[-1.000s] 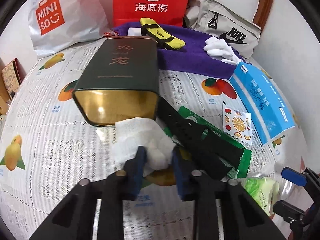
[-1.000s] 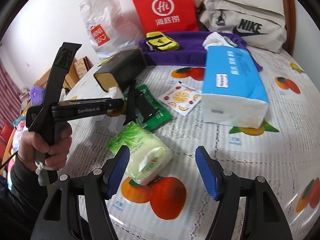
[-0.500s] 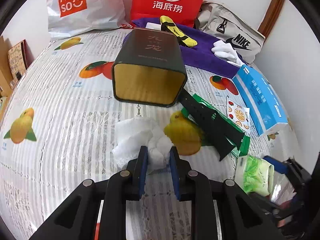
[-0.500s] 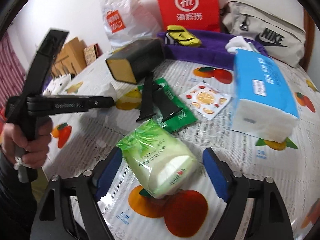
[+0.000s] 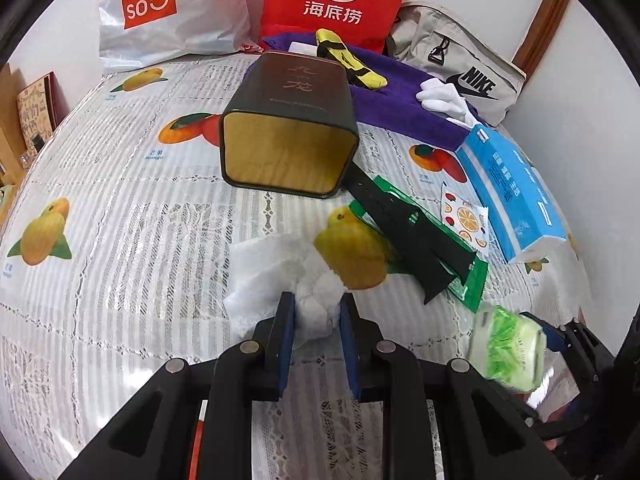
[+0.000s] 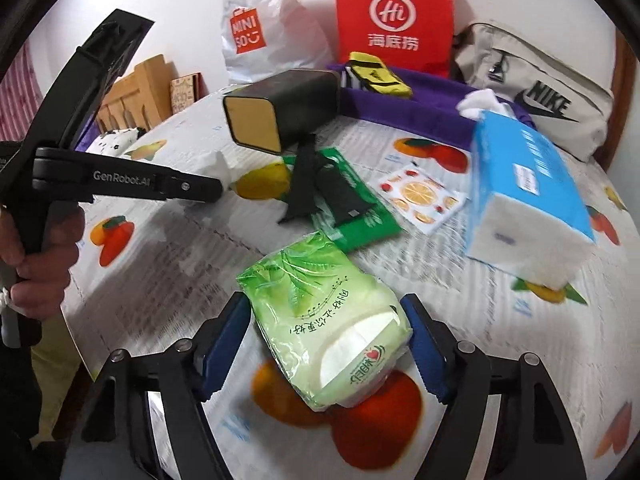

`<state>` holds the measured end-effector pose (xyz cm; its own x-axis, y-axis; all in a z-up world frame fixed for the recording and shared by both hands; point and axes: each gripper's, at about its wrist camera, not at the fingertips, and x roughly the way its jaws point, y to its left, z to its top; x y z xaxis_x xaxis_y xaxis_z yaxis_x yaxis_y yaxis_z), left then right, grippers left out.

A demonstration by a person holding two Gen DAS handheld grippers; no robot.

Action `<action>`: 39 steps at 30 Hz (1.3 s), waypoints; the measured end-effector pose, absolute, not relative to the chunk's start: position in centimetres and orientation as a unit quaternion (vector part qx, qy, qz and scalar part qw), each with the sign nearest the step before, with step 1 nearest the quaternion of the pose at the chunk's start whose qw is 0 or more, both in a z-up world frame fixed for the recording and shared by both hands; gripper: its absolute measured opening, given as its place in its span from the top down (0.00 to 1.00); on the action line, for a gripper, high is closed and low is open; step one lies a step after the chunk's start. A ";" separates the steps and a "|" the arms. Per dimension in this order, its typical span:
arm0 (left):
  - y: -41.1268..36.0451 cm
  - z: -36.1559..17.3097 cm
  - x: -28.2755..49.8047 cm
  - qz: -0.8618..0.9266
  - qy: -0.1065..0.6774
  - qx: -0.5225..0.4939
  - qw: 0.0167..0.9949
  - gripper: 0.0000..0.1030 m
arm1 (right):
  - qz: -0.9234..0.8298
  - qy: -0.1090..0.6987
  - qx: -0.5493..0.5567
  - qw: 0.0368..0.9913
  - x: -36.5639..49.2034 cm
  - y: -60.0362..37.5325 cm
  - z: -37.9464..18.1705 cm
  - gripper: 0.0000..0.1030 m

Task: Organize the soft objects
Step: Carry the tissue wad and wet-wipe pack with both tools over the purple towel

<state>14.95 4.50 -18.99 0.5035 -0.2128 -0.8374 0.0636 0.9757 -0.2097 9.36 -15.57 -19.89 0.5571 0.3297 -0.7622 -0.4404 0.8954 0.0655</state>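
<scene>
Two grabbers, two soft things, and a box lying open and waiting.

The biggest thing ahead of the jaws is the dark tin box (image 5: 290, 128), tipped on its side with its gold mouth facing them, I think so soft things can be pushed in. Off to the right of the jaws sits the blue tissue pack (image 6: 528, 196), not touched. The right gripper (image 6: 326, 346) has the green tissue pack (image 6: 328, 320) between its blue pads; its jaws have just been closing and sit right against both sides, though I can't be sure they squeeze yet. The left gripper (image 5: 316, 320) is closed tight on the white crumpled tissue (image 5: 280, 276), which bunches up between the jaws and spreads out in front of them, well short of the box.
</scene>
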 end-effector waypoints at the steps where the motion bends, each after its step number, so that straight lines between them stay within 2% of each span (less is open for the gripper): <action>1: 4.4 -19.0 14.8 -0.080 0.492 -0.075 0.864 0.79 | 0.210 0.417 -0.068 0.882 9.0 -16.1 -19.9 0.27; 16: 3.5 -18.7 13.1 -0.061 0.502 -0.074 0.859 0.79 | 0.106 0.432 -0.015 0.895 7.8 -24.5 -19.3 0.27; 39: 5.1 -15.0 14.5 -0.052 0.487 -0.101 0.866 0.79 | 0.102 0.419 0.019 0.902 10.1 -26.4 -15.4 0.27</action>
<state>14.54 5.11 -15.01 0.5208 -0.1891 -0.8325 -0.0079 0.9741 -0.2261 10.09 -26.41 -15.36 0.6276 0.1992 -0.7527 -0.1678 0.9786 0.1190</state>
